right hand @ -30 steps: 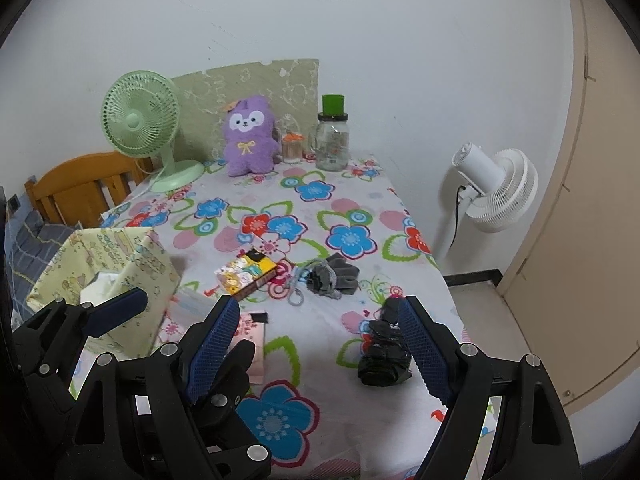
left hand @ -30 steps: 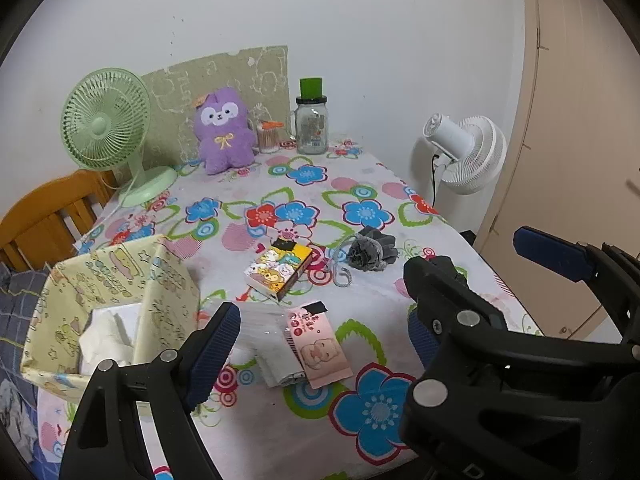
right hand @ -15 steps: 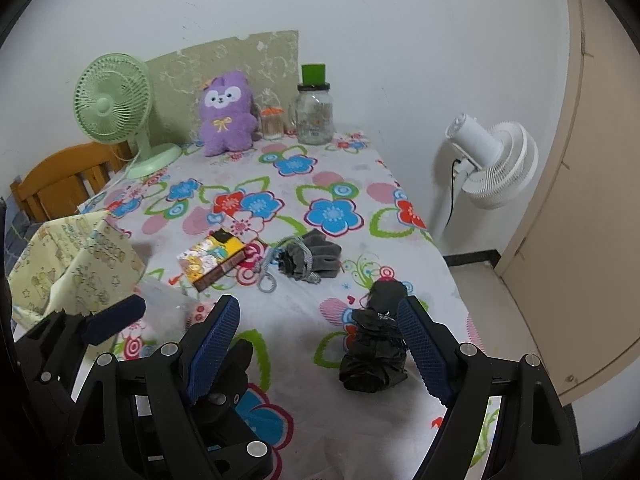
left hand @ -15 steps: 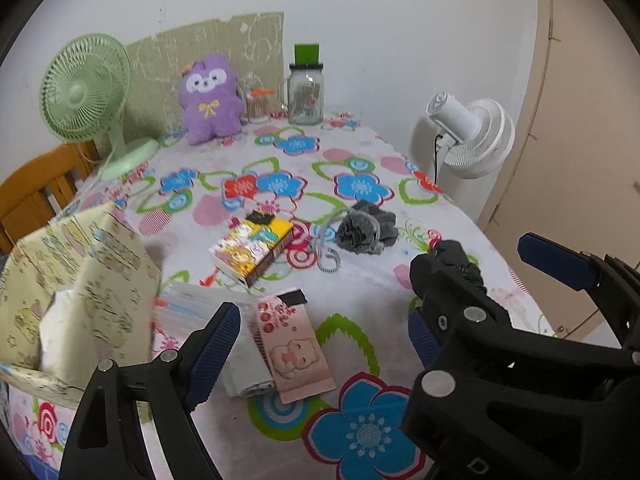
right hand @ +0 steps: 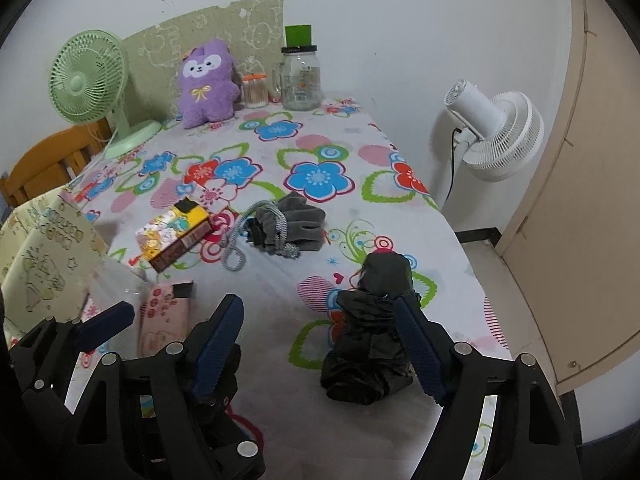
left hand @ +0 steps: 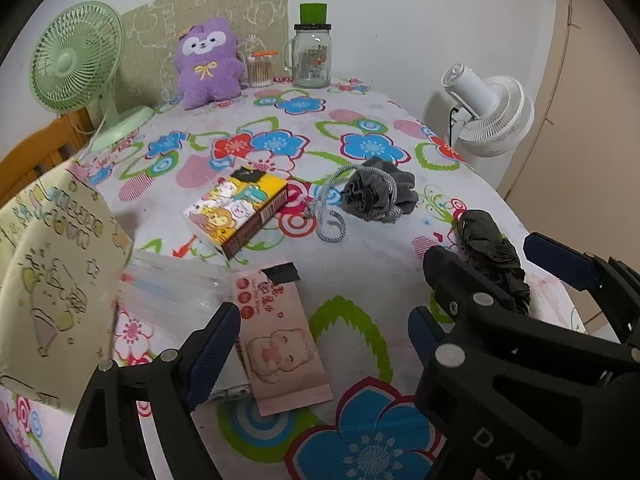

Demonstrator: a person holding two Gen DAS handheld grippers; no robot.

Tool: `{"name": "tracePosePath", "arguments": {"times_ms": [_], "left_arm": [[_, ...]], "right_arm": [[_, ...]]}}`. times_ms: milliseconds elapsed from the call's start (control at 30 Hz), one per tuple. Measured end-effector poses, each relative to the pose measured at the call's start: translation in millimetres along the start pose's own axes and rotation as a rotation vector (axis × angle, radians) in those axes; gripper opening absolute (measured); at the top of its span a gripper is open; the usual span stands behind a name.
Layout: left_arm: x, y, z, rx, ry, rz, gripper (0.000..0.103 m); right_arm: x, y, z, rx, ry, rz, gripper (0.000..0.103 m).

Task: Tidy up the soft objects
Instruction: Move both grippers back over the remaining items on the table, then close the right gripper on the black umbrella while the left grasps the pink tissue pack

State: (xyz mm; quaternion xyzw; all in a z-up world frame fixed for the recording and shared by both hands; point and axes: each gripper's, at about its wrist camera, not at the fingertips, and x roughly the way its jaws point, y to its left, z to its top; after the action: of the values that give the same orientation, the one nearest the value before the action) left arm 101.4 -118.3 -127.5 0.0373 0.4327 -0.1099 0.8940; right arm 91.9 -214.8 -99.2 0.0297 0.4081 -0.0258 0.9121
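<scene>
We've open cloth (right hand: 280, 308) in front of the right gripper (right hand: 320, 344), btwn the pink pack (right hand: 162, 316) and black bundle (right hand: 376, 320). Left side's blocked by the yellow bag (left hand: 52, 280) and clear packet (left hand: 172, 292). Grey pouch (right hand: 292, 224) and box (right hand: 176, 232) sit mid-table.

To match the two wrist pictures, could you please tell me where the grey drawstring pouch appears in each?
Left wrist: grey drawstring pouch sits right of centre, beyond the black bundle.
Right wrist: pouch lies near centre, left of and beyond the bundle.
Shared landmark: the purple plush by the far wall.
</scene>
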Motion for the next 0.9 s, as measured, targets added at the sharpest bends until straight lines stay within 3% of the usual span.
{"name": "tracePosePath", "arguments": {"times_ms": [367,633,667,900], "left_arm": [[14,0,-2,-0.007,0.018,0.046,0.079],[16,-2,-4,-0.028,0.019,0.083,0.081],[16,-2,-5,-0.039,0.016,0.087,0.085],[19,-6,-9,-0.080,0.058,0.075,0.087]], "right_arm": [[19,-8,-4,0.016,0.016,-0.037,0.080],[28,-14,-4,0.018,0.026,-0.055,0.080],[29,-14,-4,0.017,0.027,-0.056,0.080],[33,-19,-4,0.021,0.028,-0.068,0.075]]}}
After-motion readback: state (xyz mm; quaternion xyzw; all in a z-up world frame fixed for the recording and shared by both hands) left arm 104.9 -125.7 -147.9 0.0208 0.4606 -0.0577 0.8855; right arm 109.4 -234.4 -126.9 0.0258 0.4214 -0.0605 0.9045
